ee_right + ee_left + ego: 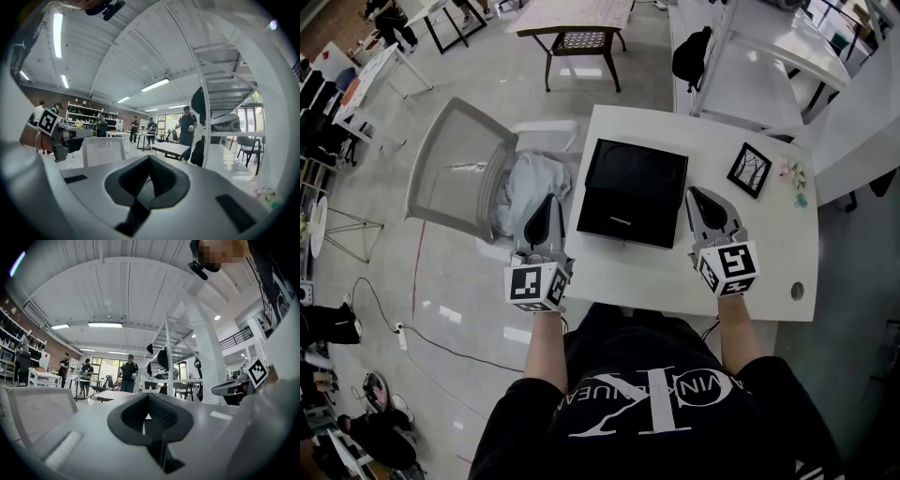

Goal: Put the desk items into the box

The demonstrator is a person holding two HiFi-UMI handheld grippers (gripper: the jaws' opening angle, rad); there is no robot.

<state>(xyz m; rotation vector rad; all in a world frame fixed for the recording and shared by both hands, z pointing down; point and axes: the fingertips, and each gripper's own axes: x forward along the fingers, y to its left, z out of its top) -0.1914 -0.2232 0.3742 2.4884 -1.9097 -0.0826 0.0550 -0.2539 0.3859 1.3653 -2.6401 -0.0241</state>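
Note:
An open black box [633,192] lies in the middle of the white desk [675,272]. A small black picture frame [750,170] lies at the desk's back right, with small colourful items [794,178] beyond it. My left gripper [548,201] hangs off the desk's left edge, beside the box, shut with nothing in it [149,396]. My right gripper [695,193] hovers over the desk just right of the box, also shut and empty [150,159]. Both gripper views look level across the room and show none of the desk items.
A white chair [455,169] holding a grey cloth [525,183] stands close to the desk's left side. White shelving [769,56] rises behind the desk. A cable hole [797,292] sits in the front right corner. People and tables stand far off.

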